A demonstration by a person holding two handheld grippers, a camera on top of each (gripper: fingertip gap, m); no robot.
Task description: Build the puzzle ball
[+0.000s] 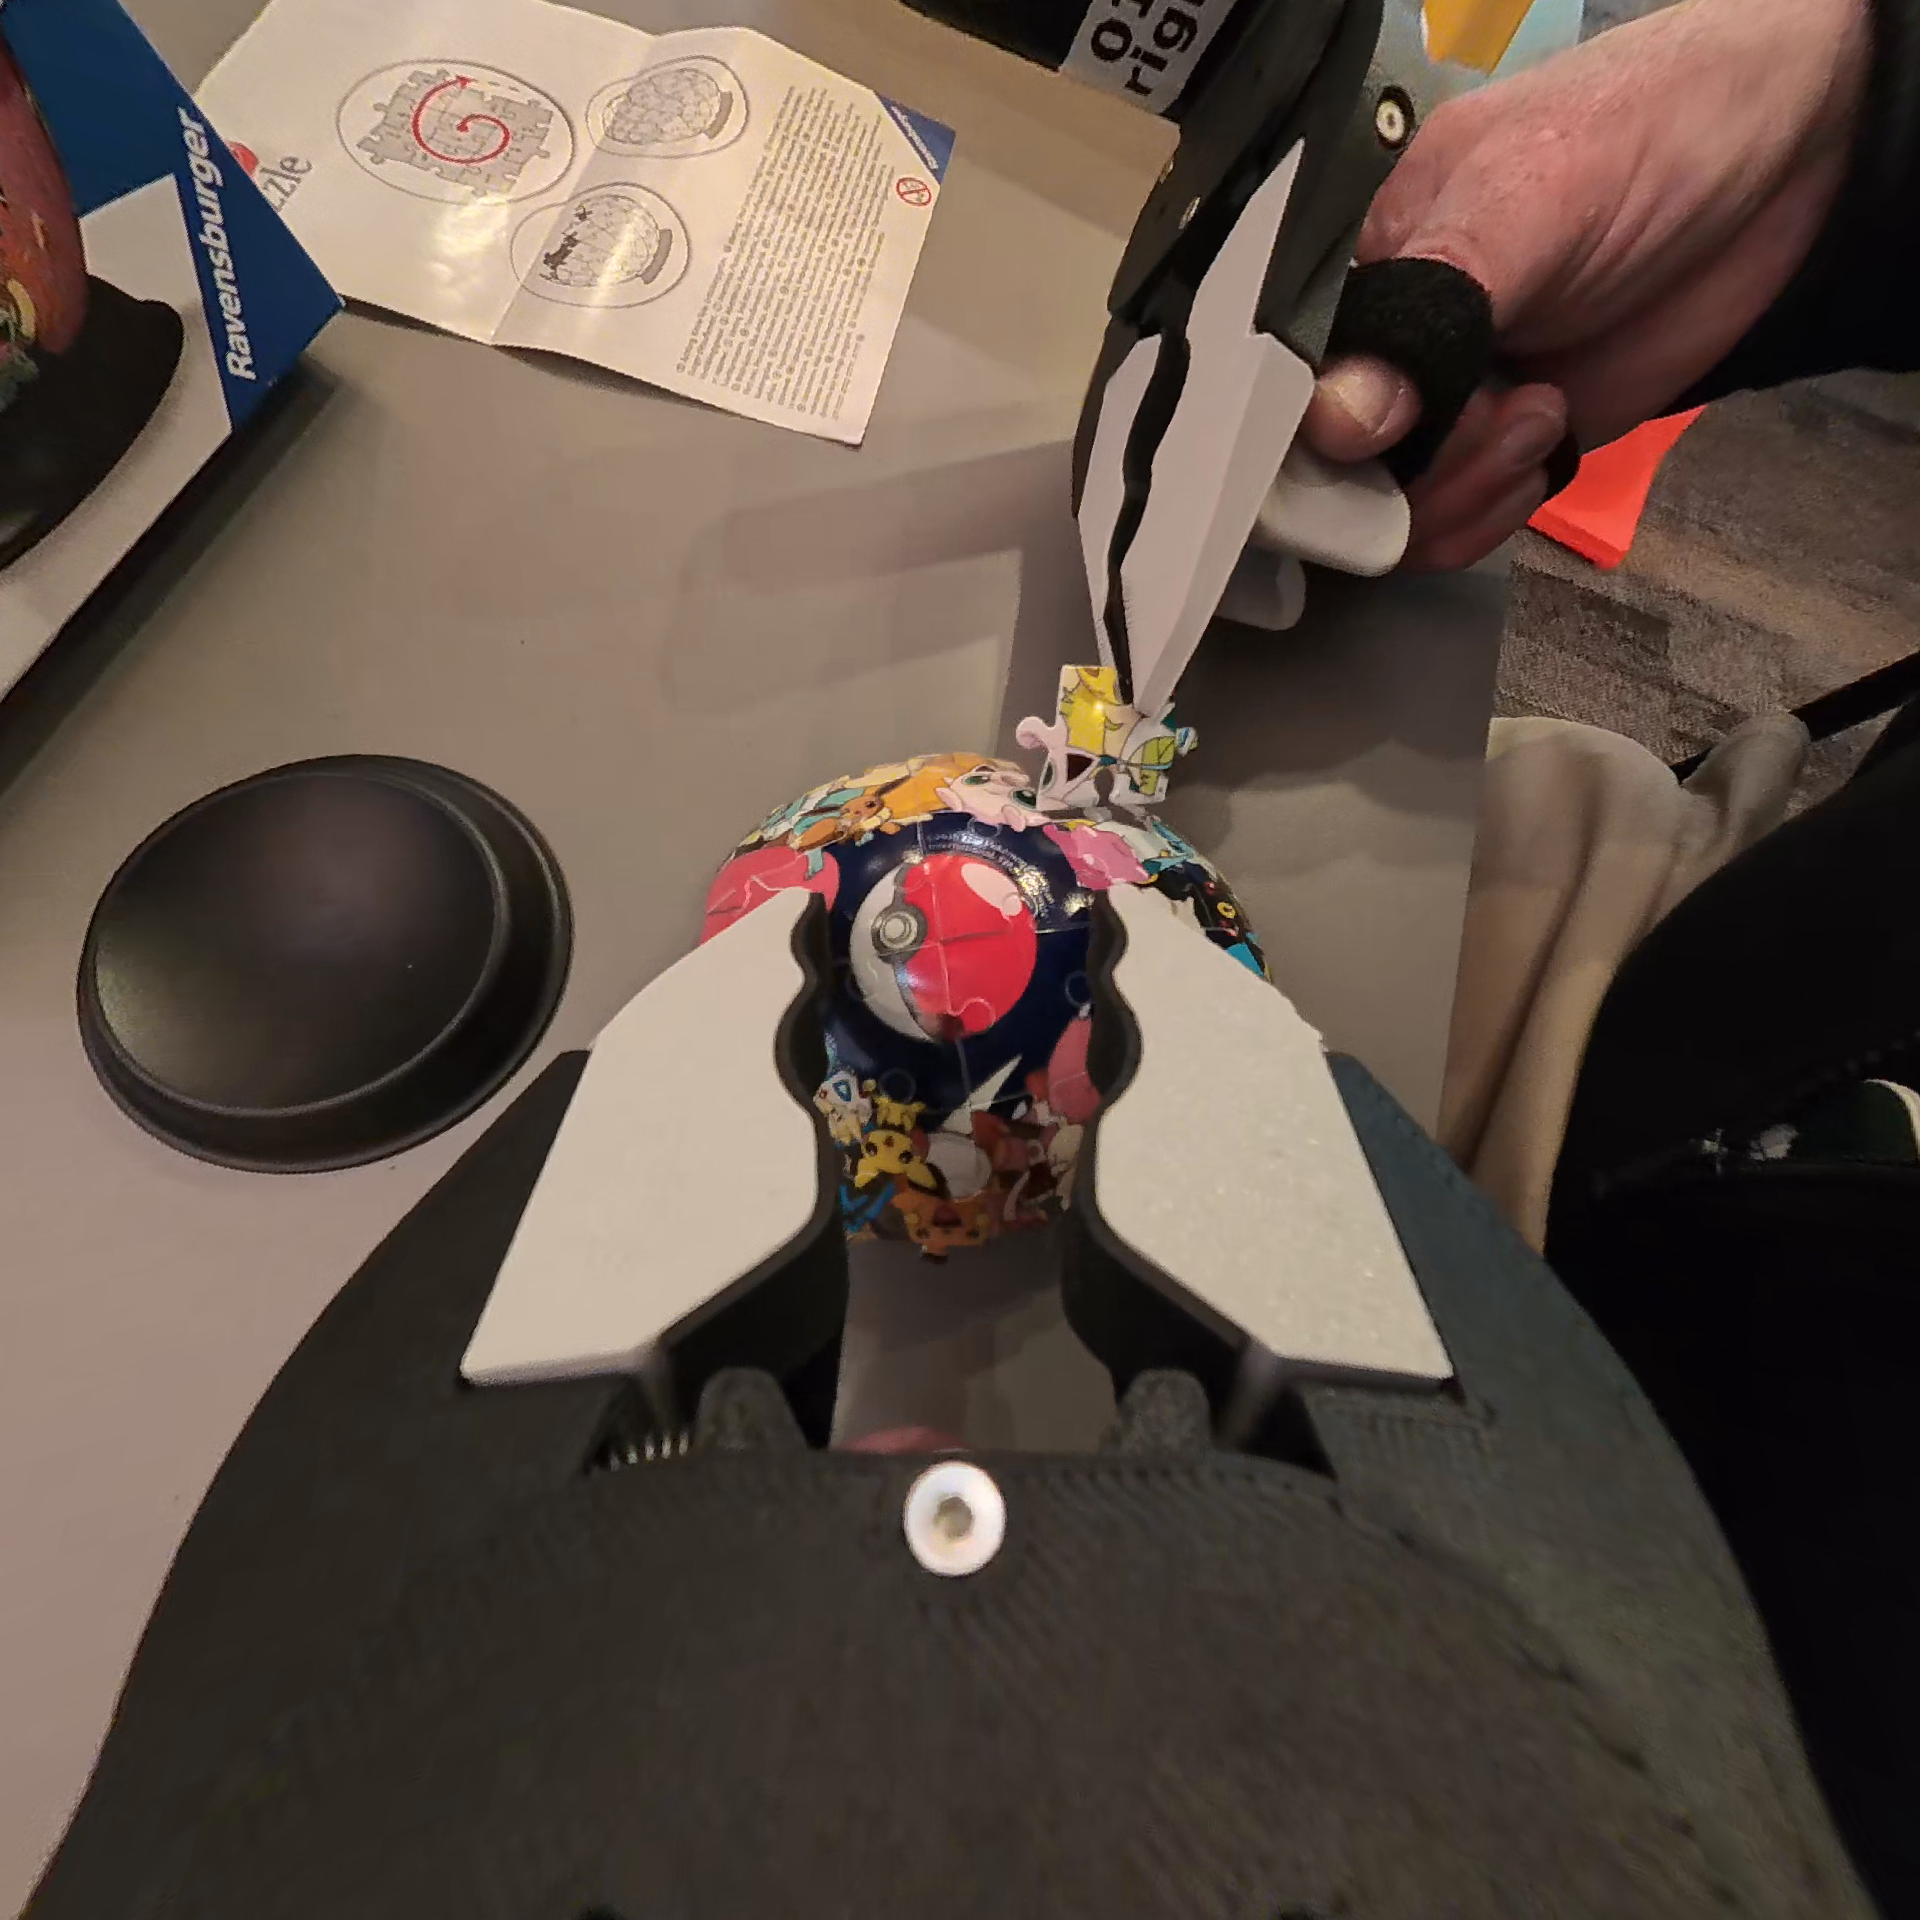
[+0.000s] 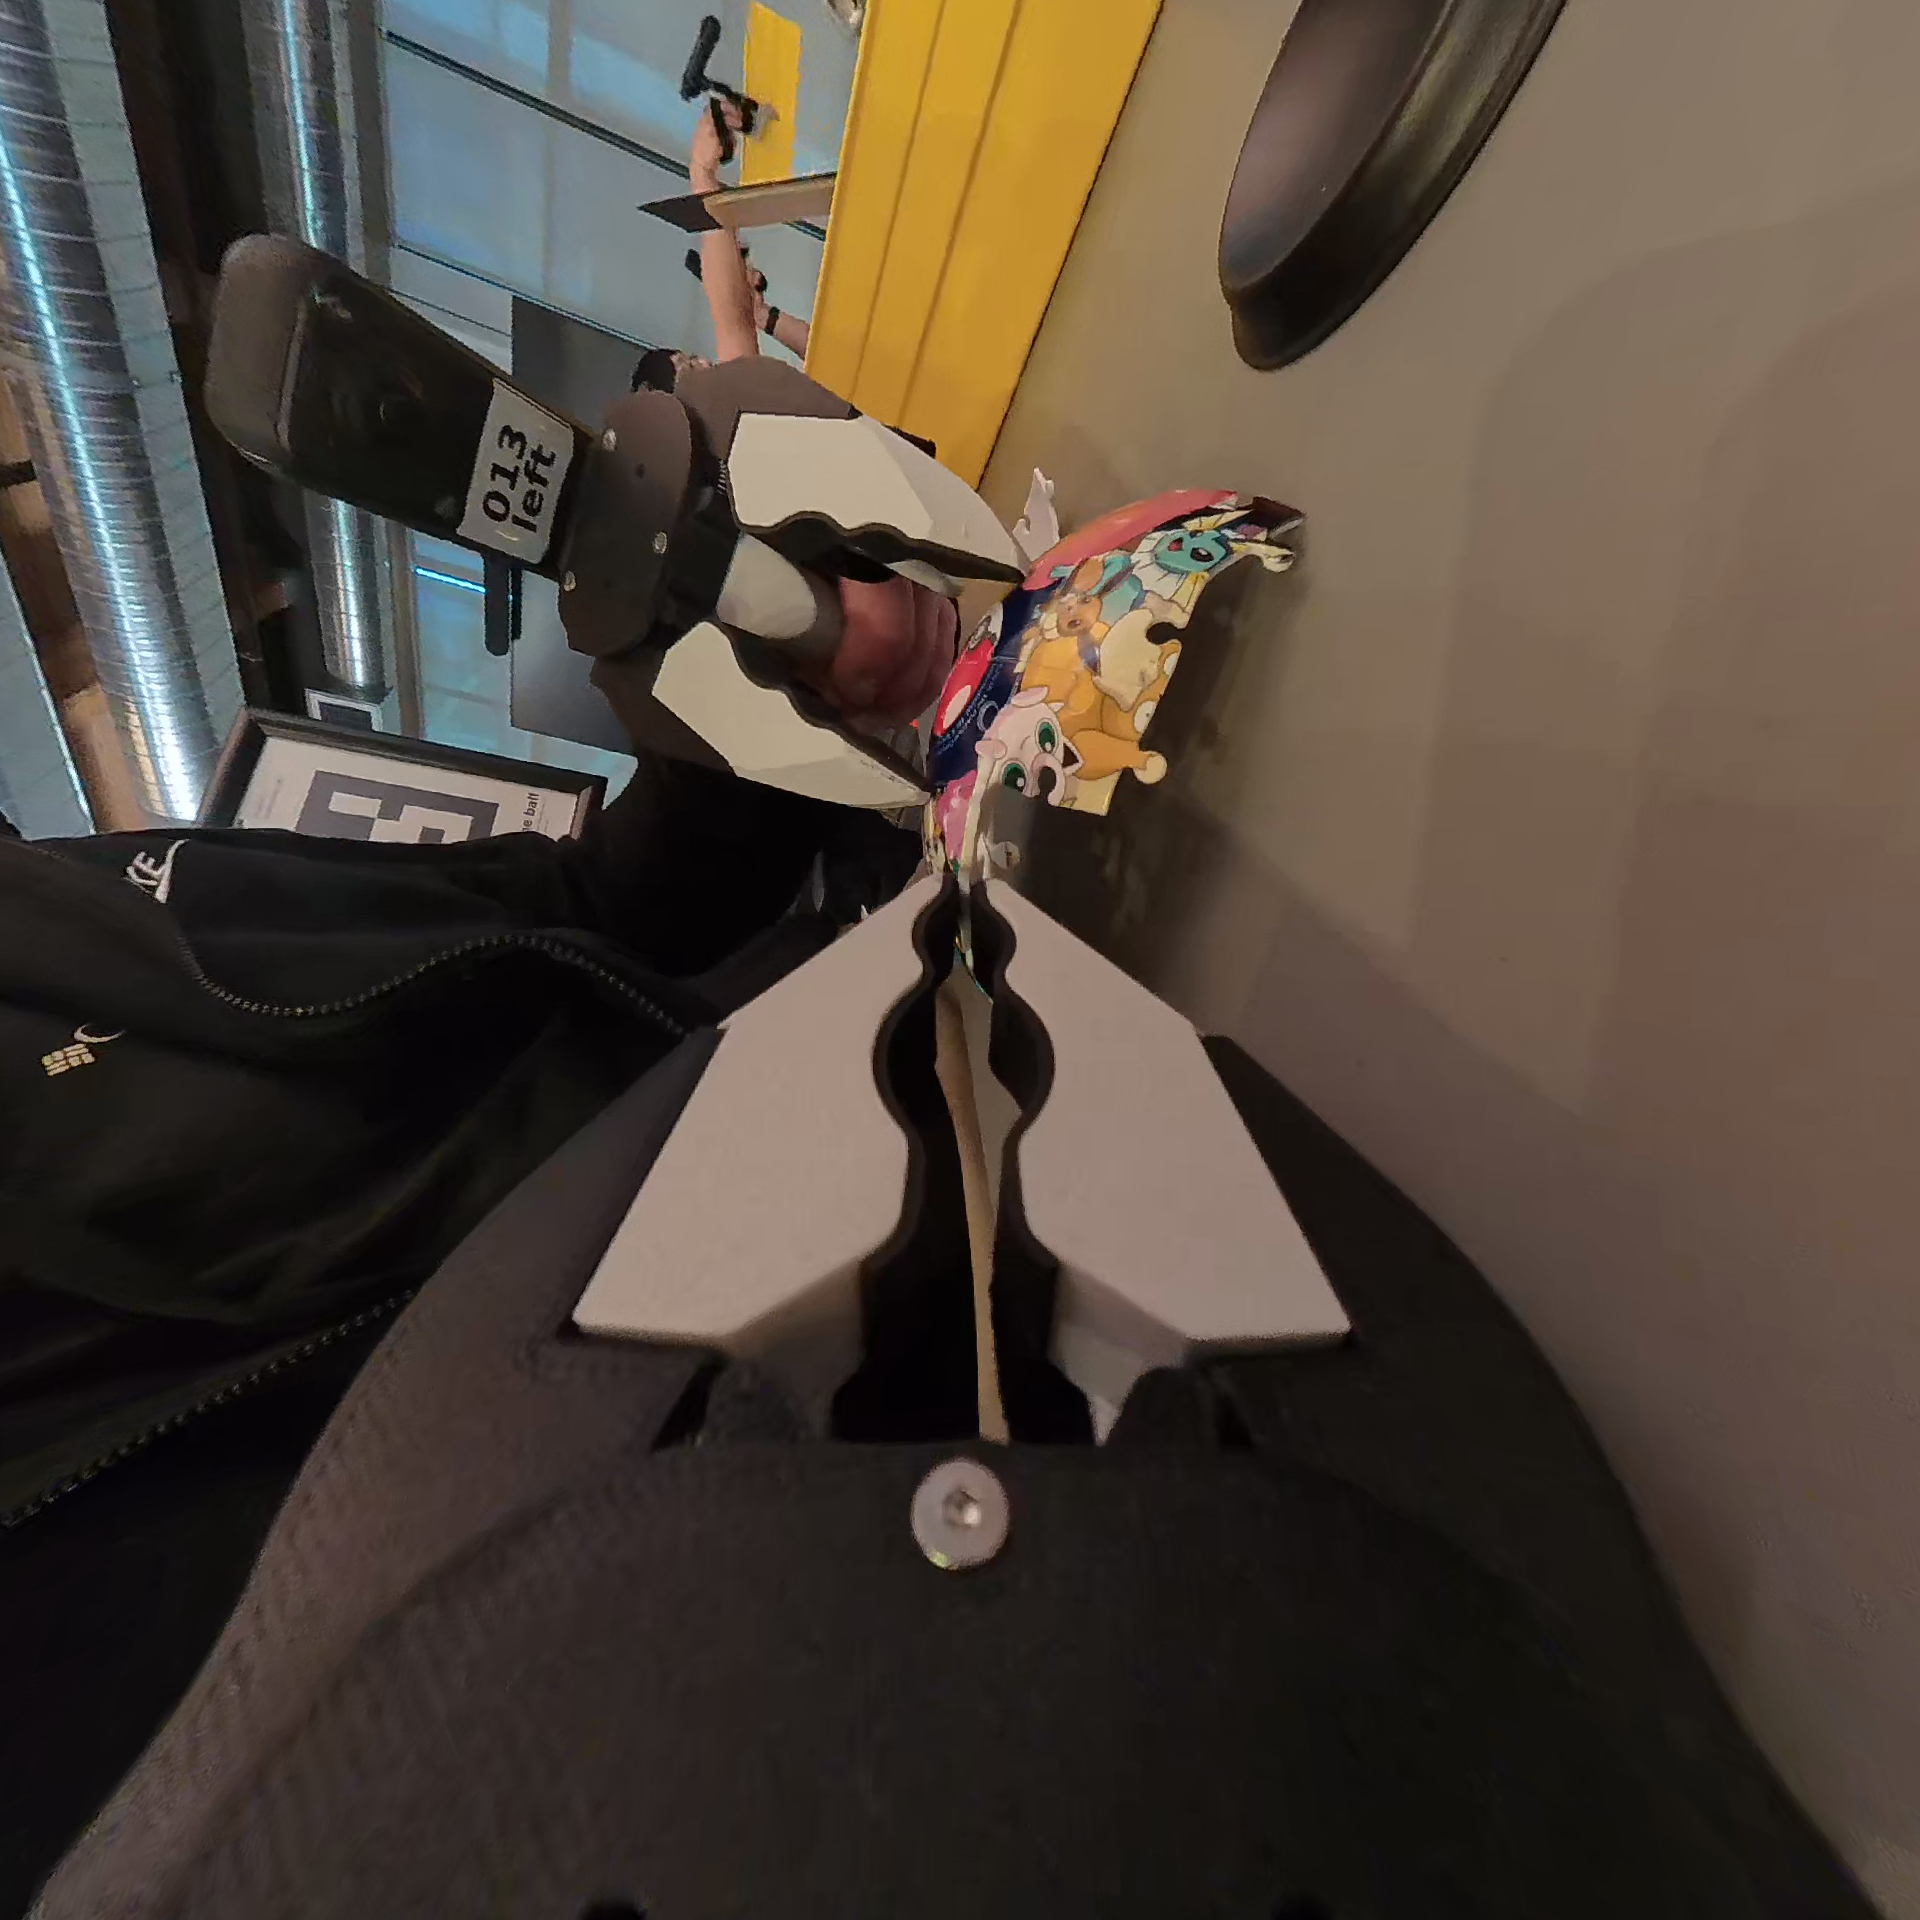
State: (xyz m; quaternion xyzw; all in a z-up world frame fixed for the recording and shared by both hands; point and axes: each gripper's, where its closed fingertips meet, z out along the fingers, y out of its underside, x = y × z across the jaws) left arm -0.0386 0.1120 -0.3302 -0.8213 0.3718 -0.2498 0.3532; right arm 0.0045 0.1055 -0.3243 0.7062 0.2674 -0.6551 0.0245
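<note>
The left gripper has its jaws spread partway around the half-built puzzle ball, one white finger pressed on each side, just above the grey table. At one o'clock from the ball, the right gripper pinches a loose puzzle piece at the ball's top edge, jaws nearly closed on it; a black round stand sits at nine o'clock, a leaflet at eleven

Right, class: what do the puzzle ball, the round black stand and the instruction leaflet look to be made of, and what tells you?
Puzzle ball: thin, stiff printed pieces, probably plastic, with glossy highlights. Round black stand: moulded plastic by the look, with a smooth satin sheen. Instruction leaflet: thin matt paper with visible fold creases.
</note>
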